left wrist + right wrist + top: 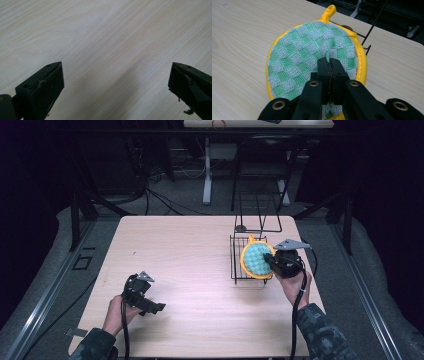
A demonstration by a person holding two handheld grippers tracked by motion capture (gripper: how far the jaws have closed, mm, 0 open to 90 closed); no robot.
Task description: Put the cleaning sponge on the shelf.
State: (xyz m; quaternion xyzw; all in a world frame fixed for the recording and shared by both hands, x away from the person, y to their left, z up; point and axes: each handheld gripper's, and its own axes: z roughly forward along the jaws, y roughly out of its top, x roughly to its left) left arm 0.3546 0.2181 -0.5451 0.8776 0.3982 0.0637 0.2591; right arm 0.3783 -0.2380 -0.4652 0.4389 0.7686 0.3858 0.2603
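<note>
A round pot holder (256,259) with a green-and-white checked face, a yellow rim and a yellow loop lies over the black wire rack (237,260) at the table's right. My right gripper (270,263) is shut on its cloth; in the right gripper view the checked fabric (302,57) puckers up between the closed jaws (329,62). My left gripper (157,308) rests low over the near left of the table, open, and in the left gripper view its fingers (45,82) stand wide apart over bare wood with nothing between them.
The wire rack has an upright frame (257,212) at the table's far edge. The light wooden table (175,255) spreads between the two hands. Cables trail from both grippers toward the near edge. Dark floor and table legs lie beyond.
</note>
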